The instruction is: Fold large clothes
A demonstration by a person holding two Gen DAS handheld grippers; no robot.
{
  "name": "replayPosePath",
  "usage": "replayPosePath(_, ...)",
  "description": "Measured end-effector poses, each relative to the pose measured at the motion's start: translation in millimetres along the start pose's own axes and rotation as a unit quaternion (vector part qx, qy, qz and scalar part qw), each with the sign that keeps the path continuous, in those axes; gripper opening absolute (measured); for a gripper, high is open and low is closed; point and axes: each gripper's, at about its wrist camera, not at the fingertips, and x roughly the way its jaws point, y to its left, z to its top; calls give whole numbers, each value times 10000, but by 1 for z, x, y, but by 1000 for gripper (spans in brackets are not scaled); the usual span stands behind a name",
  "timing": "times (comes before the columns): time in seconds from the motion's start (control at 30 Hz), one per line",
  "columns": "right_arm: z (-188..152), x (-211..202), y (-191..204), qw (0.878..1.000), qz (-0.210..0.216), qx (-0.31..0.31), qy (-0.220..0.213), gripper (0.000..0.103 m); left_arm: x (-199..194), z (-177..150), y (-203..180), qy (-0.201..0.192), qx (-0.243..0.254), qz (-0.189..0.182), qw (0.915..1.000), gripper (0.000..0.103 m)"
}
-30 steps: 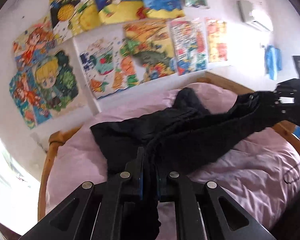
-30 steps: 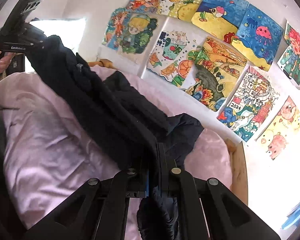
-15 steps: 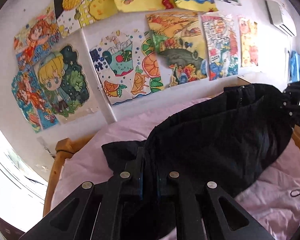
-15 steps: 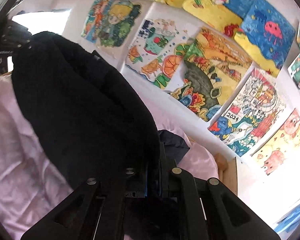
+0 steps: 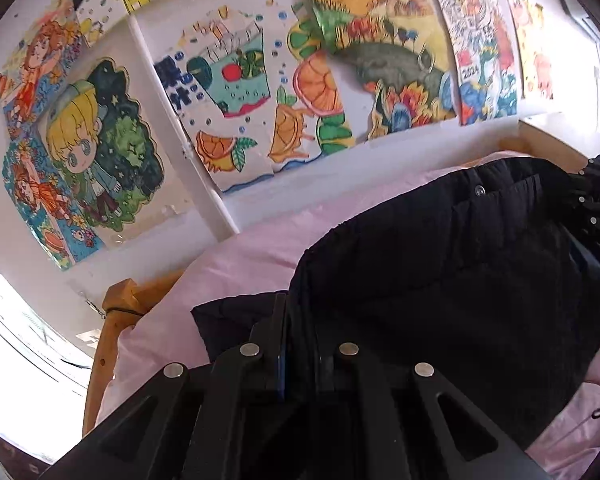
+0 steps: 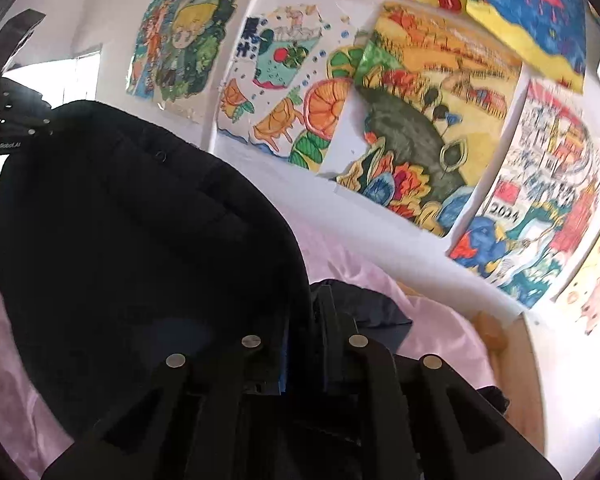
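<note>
The black padded garment [image 5: 440, 280] was thick and matte, with a metal snap button near its stitched upper edge. It lay doubled over the wrinkled pink bedsheet [image 5: 252, 256]. The left gripper [image 5: 300, 320] pinched its edge at 6 o'clock. The right gripper [image 6: 304, 320] also clamped the fabric, its jaws having just opened slightly. Glossy coloured drawings [image 5: 236, 108] covered the white wall at 12 o'clock, above the wooden bed frame [image 5: 116, 304].

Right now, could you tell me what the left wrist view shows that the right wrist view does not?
Only the left wrist view shows the bed's wooden corner post and a metal snap on the garment. Only the right wrist view shows the blue jellyfish painting. Both show the black garment pinched in the left gripper and the right gripper, the pink sheet and the fruit drawing.
</note>
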Motion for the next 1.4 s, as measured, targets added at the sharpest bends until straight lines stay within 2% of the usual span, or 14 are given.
replayPosePath(0.3,-12,43,-2,9998,-114,155,38,21,57,-2,3,391,-347,-257,9983,10)
replayPosePath(0.37,-14,49,-2,9996,-250,120,30,32,64,-5,0,404,-324,-249,9983,11)
replayPosePath(0.47,-17,54,-5,9992,-355,201,33,41,72,-7,2,431,-380,-314,9978,13)
replayPosePath(0.77,-25,72,-12,9980,-493,381,49,55,96,-10,-1,400,-280,-412,9980,16)
replayPosePath(0.87,-27,78,-17,9975,-500,502,54,60,104,-11,0,400,-333,-444,9977,23)
replayPosePath(0.97,-30,83,-22,9966,-527,625,67,68,111,-11,3,382,-416,-425,9975,36)
replayPosePath(1.03,-32,86,-26,9961,-476,738,70,69,115,-11,6,371,-505,-345,9974,55)
replayPosePath(1.17,-35,92,-31,9948,-545,862,45,80,122,-10,18,333,-791,-449,9953,67)
replayPosePath(1.23,-36,95,-34,9941,-532,947,30,82,125,-10,21,315,-859,-449,9948,76)
replayPosePath(1.3,-37,96,-35,9934,-532,1016,0,83,126,-10,24,267,-932,-488,9941,79)
replayPosePath(1.37,-37,93,-36,9930,-506,1061,-71,83,122,-11,30,112,-1059,-679,9920,80)
replayPosePath(1.4,-37,90,-37,9929,-465,1090,-122,83,120,-12,33,66,-1132,-757,9907,84)
